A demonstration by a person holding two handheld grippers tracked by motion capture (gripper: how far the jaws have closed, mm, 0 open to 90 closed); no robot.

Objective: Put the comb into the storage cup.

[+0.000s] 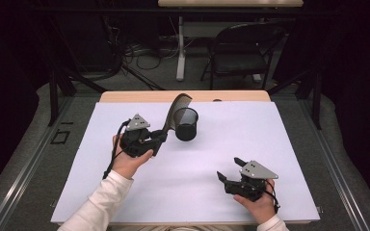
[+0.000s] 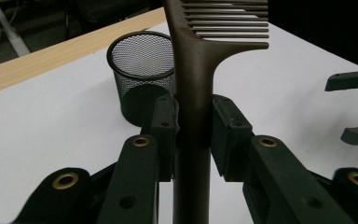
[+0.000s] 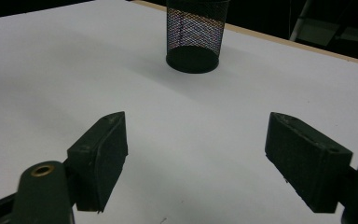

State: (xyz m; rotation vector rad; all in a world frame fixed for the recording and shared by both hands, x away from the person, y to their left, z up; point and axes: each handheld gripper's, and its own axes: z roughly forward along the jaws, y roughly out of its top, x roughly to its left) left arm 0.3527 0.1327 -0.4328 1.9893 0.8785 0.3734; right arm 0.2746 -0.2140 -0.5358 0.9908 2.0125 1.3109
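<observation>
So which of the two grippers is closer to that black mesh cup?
The left. The left gripper sits just beside the mesh cup, shut on a brown comb rising next to the cup's rim. The right gripper rests open, well apart, nearer the person.

White-covered table (image 1: 125, 192), black mesh cup (image 1: 186, 124) upright

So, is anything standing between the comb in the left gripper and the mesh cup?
Nothing visible. The left gripper is shut on the comb, the mesh cup stands upright with its mouth open, and the right gripper sits well aside.
</observation>
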